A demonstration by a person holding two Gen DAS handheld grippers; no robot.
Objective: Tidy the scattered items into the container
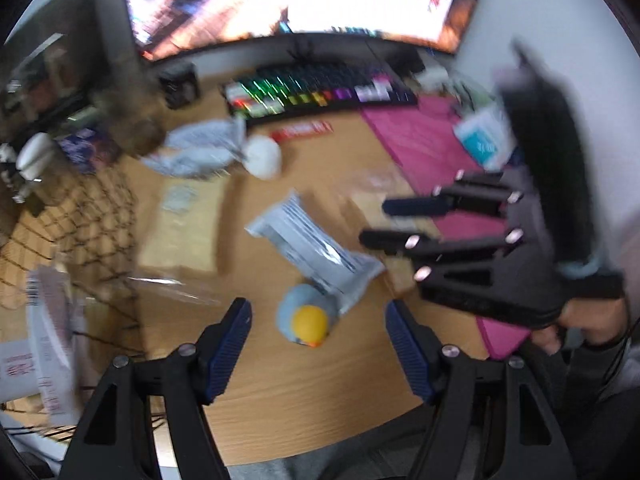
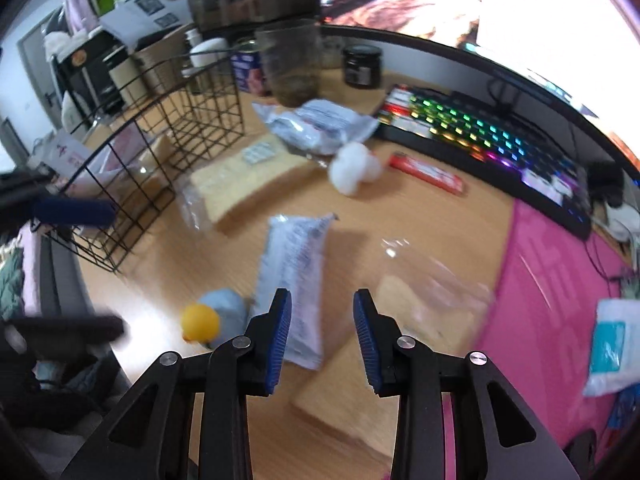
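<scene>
- Plainly, the left hand-held gripper [image 1: 318, 344] hangs released and empty over the near edge of the tabletop [image 1: 304, 408]; its wide jaws frame the duck [image 1: 306, 318], which suggests that toy is the item lined up for pickup.
- The right hand-held gripper [image 2: 322, 330] is also released and grasps nothing; it hovers low over the grey pouch [image 2: 294, 280] and the nearer bread bag [image 2: 404, 320], probably choosing between them.
- The duck, pale blue with a yellow head, sits on the tabletop touching the lower end of the grey pouch, so closing on it may nudge the pouch.
- Scattered further out are a second bread bag [image 2: 244, 184], another grey pouch [image 2: 320, 126], a white ball [image 2: 354, 172] and a red bar [image 2: 426, 174], all lying apart from each other on the wood.
- The basket [image 2: 160, 152], black wire and open at the top, stands at the left end of the tabletop; it is the likely container, and some paper packets seem to lie in it already.
- A pink mat [image 2: 552, 288] and lit keyboard [image 2: 492, 140] sit to the right, below the monitor [image 1: 300, 0].
- Print covers the pouches and the red bar, but blur leaves none of it readable; no brand can be made out.
</scene>
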